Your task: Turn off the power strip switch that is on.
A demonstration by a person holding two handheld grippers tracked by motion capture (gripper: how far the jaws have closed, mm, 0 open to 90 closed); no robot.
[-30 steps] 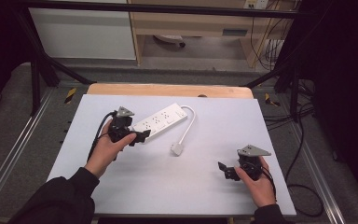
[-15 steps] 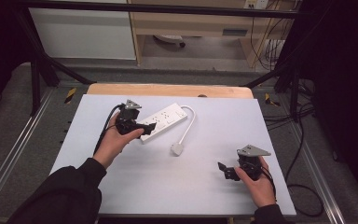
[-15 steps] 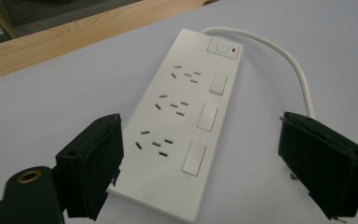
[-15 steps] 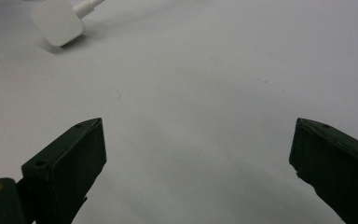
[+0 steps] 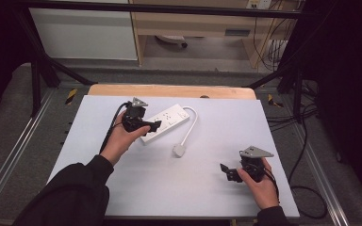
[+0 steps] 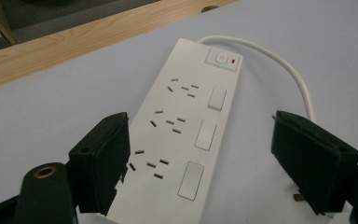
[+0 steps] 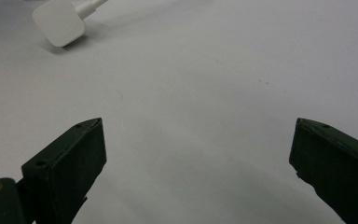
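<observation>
obstacles: power strip (image 5: 166,124), cord (image 5: 192,126), plug (image 5: 179,150) mid-table | free: bare table (image 5: 169,188) near side

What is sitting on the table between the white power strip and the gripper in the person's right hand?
In the high view, the strip's own plug on its white cord lies between the power strip and the right gripper; the remaining stretch is bare.

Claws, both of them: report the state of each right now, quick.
Left claw: open, jaws straddling the near end of the white power strip, not closed on it.
Right claw: open, holding nothing, over the bare table.
</observation>
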